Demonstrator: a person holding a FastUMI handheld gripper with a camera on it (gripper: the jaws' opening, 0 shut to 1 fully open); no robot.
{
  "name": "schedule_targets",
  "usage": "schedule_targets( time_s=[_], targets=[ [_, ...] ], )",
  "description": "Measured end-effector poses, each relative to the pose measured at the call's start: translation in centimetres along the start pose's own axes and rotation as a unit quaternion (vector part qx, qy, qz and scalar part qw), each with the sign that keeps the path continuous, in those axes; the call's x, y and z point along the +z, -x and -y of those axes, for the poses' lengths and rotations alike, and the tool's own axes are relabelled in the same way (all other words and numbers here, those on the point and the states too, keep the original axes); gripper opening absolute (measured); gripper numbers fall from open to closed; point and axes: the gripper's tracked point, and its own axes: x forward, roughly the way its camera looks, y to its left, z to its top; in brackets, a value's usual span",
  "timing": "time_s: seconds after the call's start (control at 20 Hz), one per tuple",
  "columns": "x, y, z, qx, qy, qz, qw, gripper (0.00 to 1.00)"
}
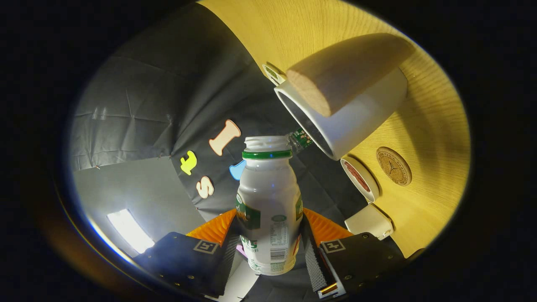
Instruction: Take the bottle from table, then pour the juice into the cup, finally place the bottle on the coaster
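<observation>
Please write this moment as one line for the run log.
phase: pouring | gripper: shut on bottle | bottle: uncapped, mouth near cup rim | coaster: bare, beyond cup

One bottle [268,209], one cup [348,121], one coaster [393,166], one tape roll [360,178].

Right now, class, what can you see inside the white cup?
The tongs are shut on the bottle. The white cup shows a dark inner wall near its rim; its bottom and any juice are hidden, partly behind the wooden handle.
</observation>
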Motion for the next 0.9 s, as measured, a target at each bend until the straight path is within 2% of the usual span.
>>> schedule_targets(
  time_s=[0.4, 0.55, 0.75, 0.8, 0.9],
  targets=[
    [-1.0, 0.3, 1.5, -0.019, 0.03, -0.024, 0.999, 0.74],
    [-2.0, 0.7, 3.3, -0.04, 0.059, -0.042, 0.997, 0.74],
    [-2.5, 1.1, 4.5, -0.047, 0.097, -0.056, 0.993, 0.74],
    [-2.7, 1.0, 5.2, -0.053, 0.111, -0.059, 0.991, 0.74],
    [-1.5, 1.1, 7.6, -0.097, 0.156, -0.053, 0.982, 0.73]
  ],
)
